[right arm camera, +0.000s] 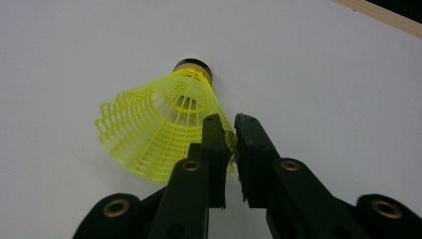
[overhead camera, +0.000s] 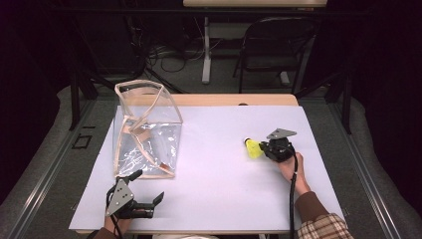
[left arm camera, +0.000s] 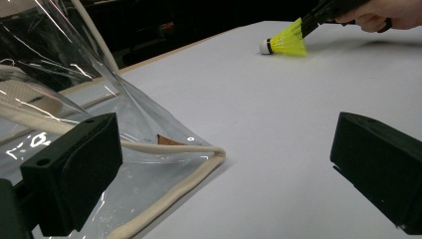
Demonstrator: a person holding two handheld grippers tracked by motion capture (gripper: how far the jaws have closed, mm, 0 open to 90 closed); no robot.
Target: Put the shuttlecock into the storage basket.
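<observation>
Your right gripper [right arm camera: 228,130] pinches yellow shuttlecock [right arm camera: 159,132] skirt edge, cork pointing away; your left gripper [left arm camera: 224,169] gapes wide, empty, clear bag [left arm camera: 74,99] beside it.

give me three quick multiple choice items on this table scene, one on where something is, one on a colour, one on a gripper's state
1. Where does the clear bag stand?
A. on the table's left part, ahead of the left gripper
B. beside the right hand
C. on the floor

2. What colour is the shuttlecock's skirt?
A. white
B. yellow
C. red

3. How do the right gripper's jaws stand?
A. wide apart, nothing between them
B. closed on the rim of the shuttlecock's skirt
C. closed on the bag's cord

Key:
1 A, the high view shows the bag on the white table just beyond the left gripper.
2 B, the shuttlecock has a bright yellow mesh skirt.
3 B, in the right gripper view the right gripper pinches the skirt's edge between nearly touching jaws.
</observation>
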